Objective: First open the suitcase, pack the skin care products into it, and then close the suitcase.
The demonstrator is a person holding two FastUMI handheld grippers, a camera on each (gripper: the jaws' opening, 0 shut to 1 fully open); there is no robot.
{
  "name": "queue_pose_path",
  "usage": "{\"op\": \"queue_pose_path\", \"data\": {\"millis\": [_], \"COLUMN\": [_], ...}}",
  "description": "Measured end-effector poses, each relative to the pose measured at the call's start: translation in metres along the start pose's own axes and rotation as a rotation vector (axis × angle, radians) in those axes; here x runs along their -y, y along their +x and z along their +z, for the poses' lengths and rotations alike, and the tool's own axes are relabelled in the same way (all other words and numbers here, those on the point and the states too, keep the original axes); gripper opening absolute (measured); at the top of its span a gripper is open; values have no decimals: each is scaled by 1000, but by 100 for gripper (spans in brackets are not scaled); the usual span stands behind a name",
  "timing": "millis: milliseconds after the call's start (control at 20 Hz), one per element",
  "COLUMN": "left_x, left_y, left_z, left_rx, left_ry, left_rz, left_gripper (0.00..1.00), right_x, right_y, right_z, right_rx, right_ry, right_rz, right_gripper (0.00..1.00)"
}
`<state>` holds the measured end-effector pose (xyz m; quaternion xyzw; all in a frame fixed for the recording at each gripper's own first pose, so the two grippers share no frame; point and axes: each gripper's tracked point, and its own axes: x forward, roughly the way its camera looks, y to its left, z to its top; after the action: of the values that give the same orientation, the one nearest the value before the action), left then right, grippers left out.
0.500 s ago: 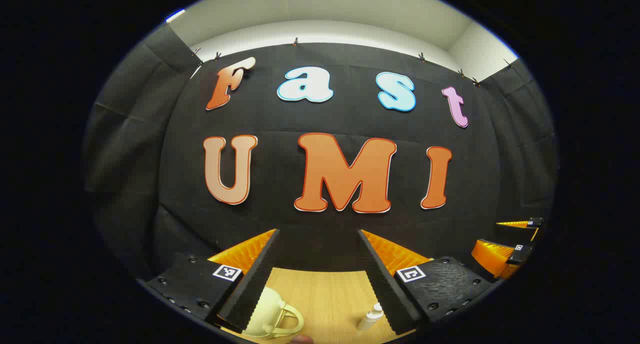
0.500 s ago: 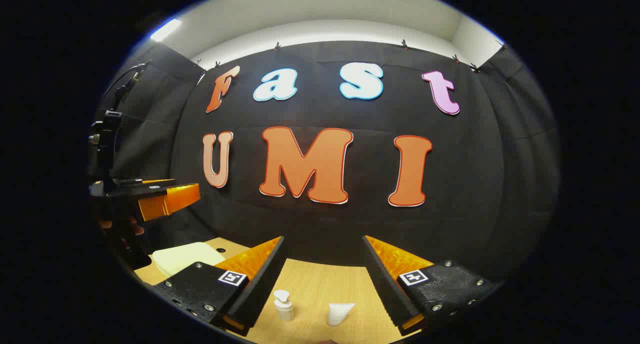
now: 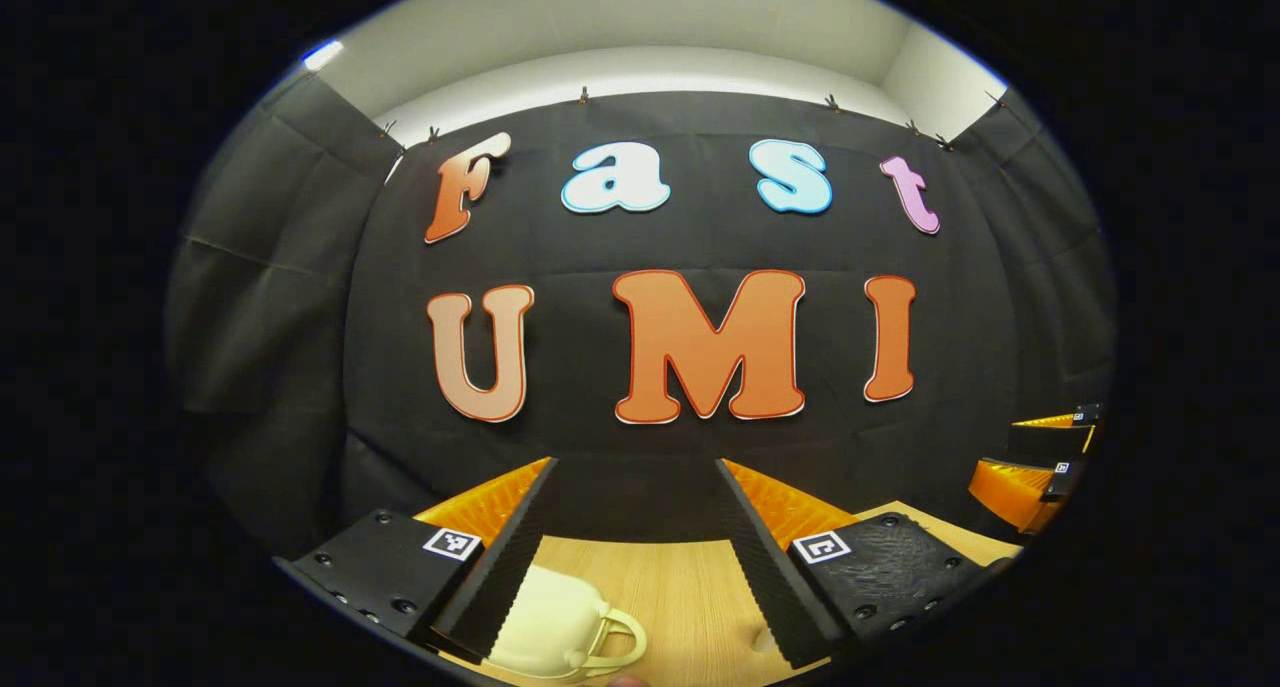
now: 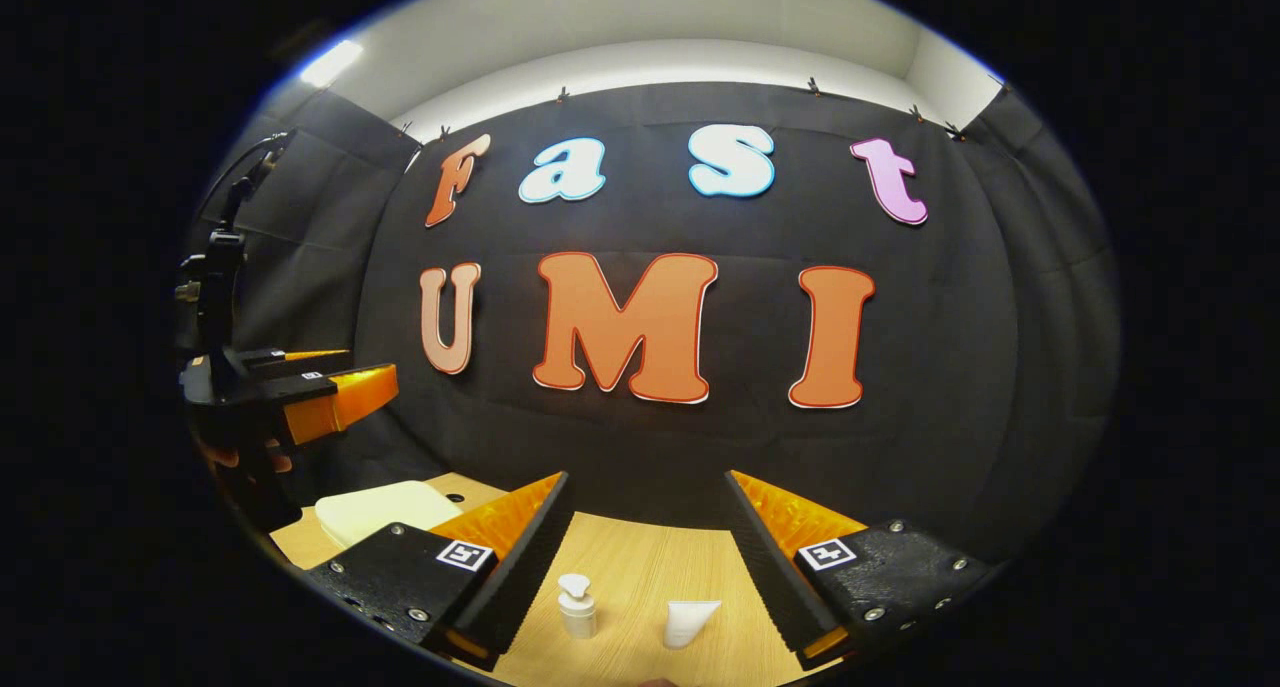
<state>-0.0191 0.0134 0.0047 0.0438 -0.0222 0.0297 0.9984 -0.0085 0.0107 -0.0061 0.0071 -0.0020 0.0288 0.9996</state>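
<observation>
Holding both grippers up over the bench (image 4: 640,567), we've got nothing pinched yet. Left gripper (image 3: 640,557): fingers spread wide, just air btwn them. Right gripper (image 4: 645,577): fingers likewise spread, gripping nothing.

Landmark = the suitcase (image 3: 555,622), cream, lid down, lying flat on the bench. In the left gripper view it sits low btwn our fingers, partly behind the left finger, its handle (image 3: 620,637) toward the camera. In the right gripper view the suitcase (image 4: 385,507) is off to the left, behind the left finger's mount.

Skin care items, right gripper view: a white pump bottle (image 4: 577,607) stands upright on the bench, well right of the suitcase. A white tube (image 4: 690,622) stands just right of the bottle, apart from it, cap end down. Both sit btwn our right fingers but lower, on the bench, not touching them. In the left gripper view a small pale thing (image 3: 762,639) peeks out beside the right finger, right of the suitcase; can't tell what it is.

Right gripper view also shows the left gripper (image 4: 330,397) hanging above the suitcase, a hand (image 4: 240,457) under it.
</observation>
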Motion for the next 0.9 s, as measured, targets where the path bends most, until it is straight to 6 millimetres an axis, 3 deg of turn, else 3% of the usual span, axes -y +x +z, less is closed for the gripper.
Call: {"op": "queue_pose_path", "data": {"millis": [300,650,900], "left_x": [-32,-61,-55], "left_y": [-7,13,28], "left_z": [-13,-69,-119], "left_rx": [3,-65,-88], "left_ry": [19,228,439], "left_rz": [38,-90,-227], "left_gripper": [97,99,99], "right_x": [-10,-31,-25], "right_y": [-1,11,26], "right_z": [-12,-33,-34], "right_rx": [-32,-94,-107], "right_ry": [-15,-3,-3], "right_rz": [7,-97,-230], "right_gripper": [96,96,95]}}
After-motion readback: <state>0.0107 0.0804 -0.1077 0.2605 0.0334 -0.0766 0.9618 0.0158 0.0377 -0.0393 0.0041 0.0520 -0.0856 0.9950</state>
